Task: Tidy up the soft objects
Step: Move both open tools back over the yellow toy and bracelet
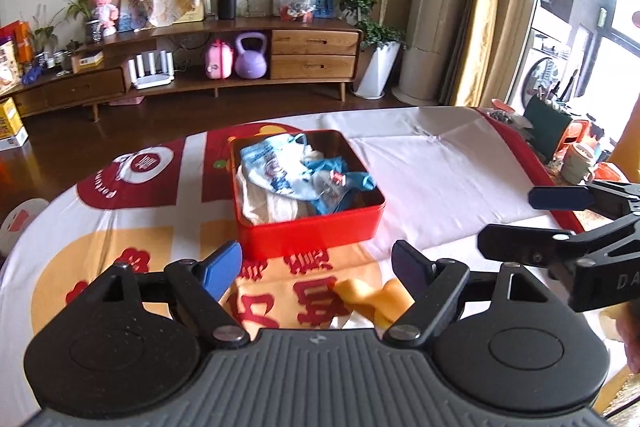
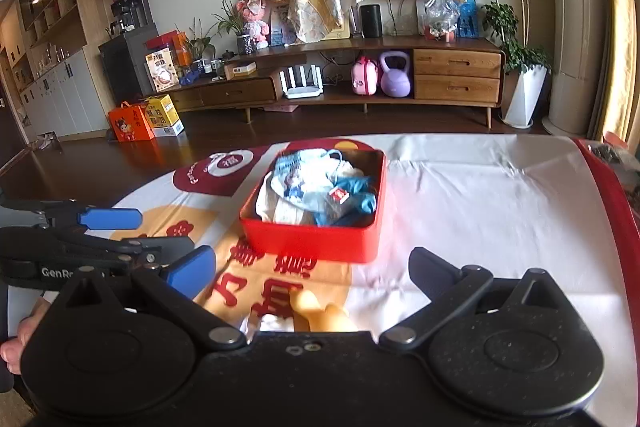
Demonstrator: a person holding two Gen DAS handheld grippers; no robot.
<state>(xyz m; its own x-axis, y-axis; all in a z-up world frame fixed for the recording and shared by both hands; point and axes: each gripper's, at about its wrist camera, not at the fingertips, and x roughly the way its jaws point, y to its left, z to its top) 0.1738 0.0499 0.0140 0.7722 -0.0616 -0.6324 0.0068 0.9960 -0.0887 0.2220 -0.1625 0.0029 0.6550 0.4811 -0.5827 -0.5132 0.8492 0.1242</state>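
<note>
A red square tin [image 1: 316, 233] stands on the cloth-covered table and holds crumpled soft items: a white cloth [image 1: 268, 201], a blue-and-white printed fabric [image 1: 272, 163] and a blue piece [image 1: 352, 181]. It also shows in the right wrist view [image 2: 316, 241]. A yellow soft item [image 1: 376, 301] lies on the cloth just in front of my left gripper [image 1: 320, 269], partly hidden; it shows in the right wrist view [image 2: 324, 313] too. My left gripper is open and empty. My right gripper [image 2: 316, 267] is open and empty, to the right of the left one [image 1: 520, 223].
The table [image 1: 460, 179] has a white, red and yellow printed cloth. Clutter with cups and a dark green box [image 1: 548, 123] sits past the table's right edge. A wooden TV cabinet [image 1: 240, 63], potted plants [image 1: 380, 39] and a curtain [image 1: 480, 11] stand beyond.
</note>
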